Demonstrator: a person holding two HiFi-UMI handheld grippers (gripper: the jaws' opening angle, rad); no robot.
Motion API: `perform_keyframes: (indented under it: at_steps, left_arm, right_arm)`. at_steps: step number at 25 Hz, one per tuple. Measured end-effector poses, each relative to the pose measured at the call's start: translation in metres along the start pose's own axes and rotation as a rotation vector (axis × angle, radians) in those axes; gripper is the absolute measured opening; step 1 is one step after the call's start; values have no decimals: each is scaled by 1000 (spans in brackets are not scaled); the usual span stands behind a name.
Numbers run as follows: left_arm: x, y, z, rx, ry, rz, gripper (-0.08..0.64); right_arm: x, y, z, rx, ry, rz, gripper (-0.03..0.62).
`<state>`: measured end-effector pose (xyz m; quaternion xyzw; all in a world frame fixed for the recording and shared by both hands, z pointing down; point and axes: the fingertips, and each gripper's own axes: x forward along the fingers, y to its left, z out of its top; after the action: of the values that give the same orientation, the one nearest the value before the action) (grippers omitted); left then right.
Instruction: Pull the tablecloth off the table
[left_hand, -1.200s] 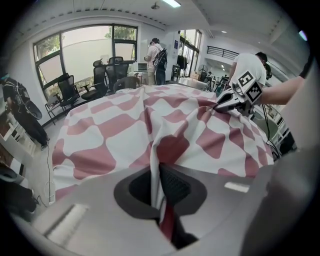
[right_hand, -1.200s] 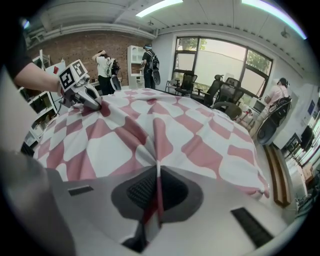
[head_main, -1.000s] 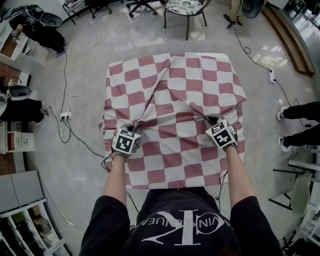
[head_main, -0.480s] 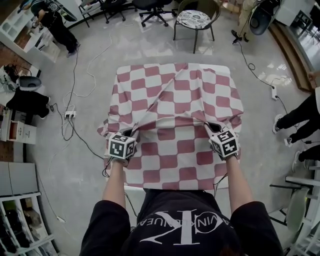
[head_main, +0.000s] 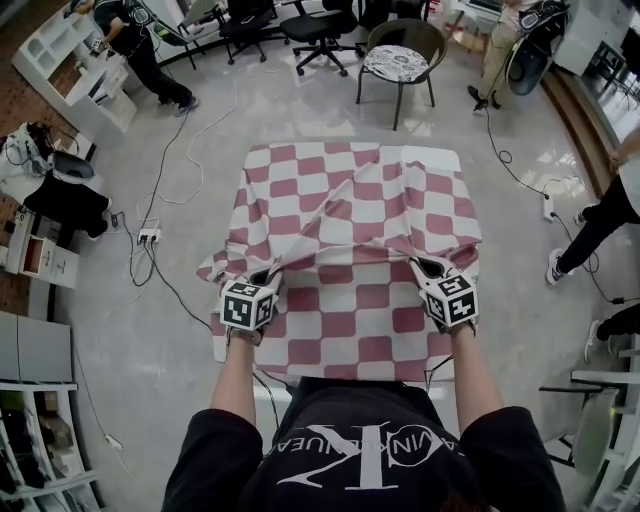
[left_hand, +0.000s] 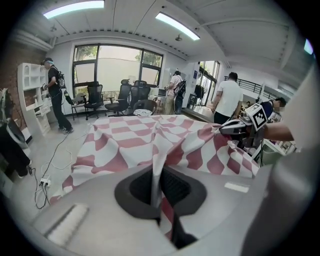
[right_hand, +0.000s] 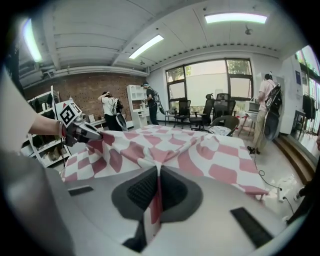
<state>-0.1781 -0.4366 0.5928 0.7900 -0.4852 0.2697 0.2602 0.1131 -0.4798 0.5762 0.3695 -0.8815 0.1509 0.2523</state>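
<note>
A red-and-white checked tablecloth (head_main: 350, 210) covers the table, and its near part hangs loose toward me. My left gripper (head_main: 262, 277) is shut on a pinched fold of the cloth at the near left. My right gripper (head_main: 428, 268) is shut on another fold at the near right. Taut creases run from both grips toward the cloth's middle. In the left gripper view the cloth (left_hand: 145, 140) passes between the shut jaws, and the right gripper (left_hand: 235, 129) shows across it. In the right gripper view the cloth (right_hand: 170, 147) is clamped likewise, with the left gripper (right_hand: 85, 131) at left.
A chair (head_main: 400, 60) stands on the floor beyond the table's far edge, with office chairs (head_main: 290, 20) behind it. Cables and a power strip (head_main: 148, 236) lie on the floor at left. Shelves (head_main: 40, 260) line the left side. People stand at the far left and the right.
Both grippers have drawn back toward me with the cloth, which has slid nearer and bunched more at the middle. The head view has tilted up, showing more of the room.
</note>
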Motion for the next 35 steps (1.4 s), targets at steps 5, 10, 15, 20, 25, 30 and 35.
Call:
perform_keyframes:
  at_steps: [5,10,15,20,25,30,35]
  left_arm:
    - [-19,1,-32,-19,-58,-24,14]
    - [-51,-13,-62,-47,-100,-56,14]
    - [-77,-22,-47,-85,-147,-81,14]
    - [-97,-32,-40,-122,-183,-111,14]
    - [-112,-38,-34,-135,-210,-120,14]
    - [-126,-41,-31,-145,-237,-125,14]
    - [-156,-54,-30,-159,-256,-148,14]
  right_arm:
    - [-7,31,-16,62,-71,-45,12]
    - [-34,65,-40,142,-121,-81,12]
    - [-60,71,-19,196,-169,-118,12]
    - [-80,77,-4,240,-199,-134,12]
    - [-93,81,6,262,-222,-147,12]
    - [-105,90,13,267,-244,-155,12]
    - [-131,108,20,287,-256,-162,12]
